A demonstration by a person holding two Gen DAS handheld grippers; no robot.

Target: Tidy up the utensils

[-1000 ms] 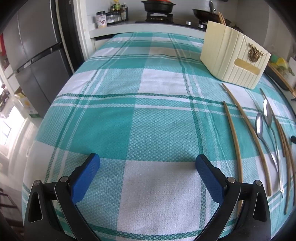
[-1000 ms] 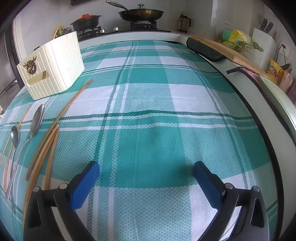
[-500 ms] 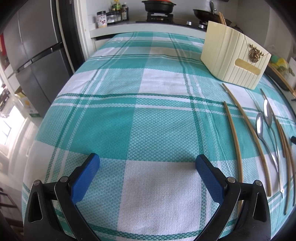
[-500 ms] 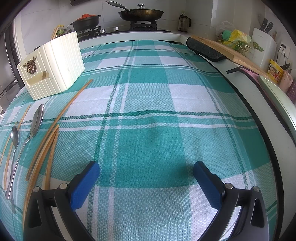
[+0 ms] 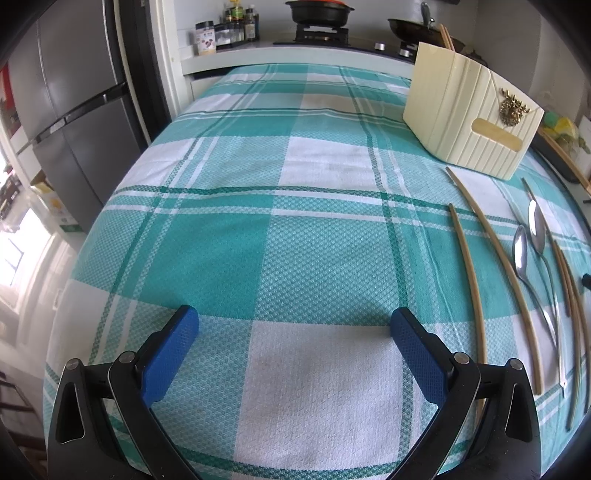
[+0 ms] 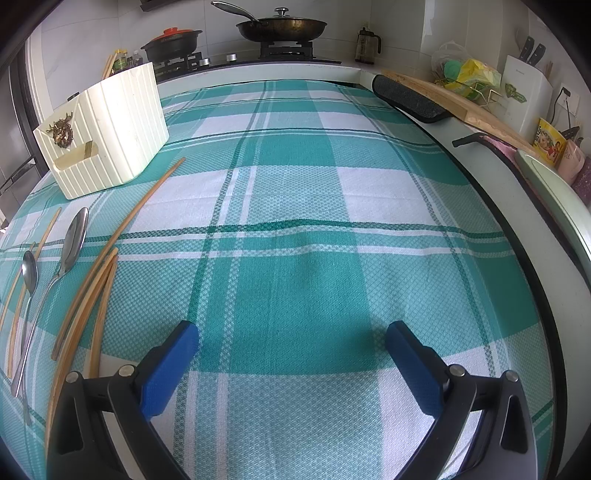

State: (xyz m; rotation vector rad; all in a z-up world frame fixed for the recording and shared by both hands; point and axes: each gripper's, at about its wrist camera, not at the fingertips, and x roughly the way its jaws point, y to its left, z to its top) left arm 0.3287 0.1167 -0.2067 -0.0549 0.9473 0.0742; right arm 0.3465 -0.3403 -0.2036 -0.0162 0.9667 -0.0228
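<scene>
While both grippers hover over the checked tabletop (image 5: pixel 295 184), the left gripper (image 5: pixel 294 332) and right gripper (image 6: pixel 291 341) hold their blue fingers wide apart, empty. Chopsticks (image 6: pixel 122 225) and two spoons (image 6: pixel 72 240) lie loose between them, just in front of the cream utensil holder (image 6: pixel 107 136).

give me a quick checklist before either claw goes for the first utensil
1. Left claw open and empty: ok.
2. Right claw open and empty: ok.
3. Cream holder upright on the checked cloth: ok.
4. Spoons and loose chopsticks lie flat in the gap between the two claws, reachable: ok.
5. Each piece separate enough for a single pick: not ok, several chopsticks lie bunched and touching.
6. Free room inside the holder: cannot tell, its opening is hidden; only chopstick tips show above it.
</scene>
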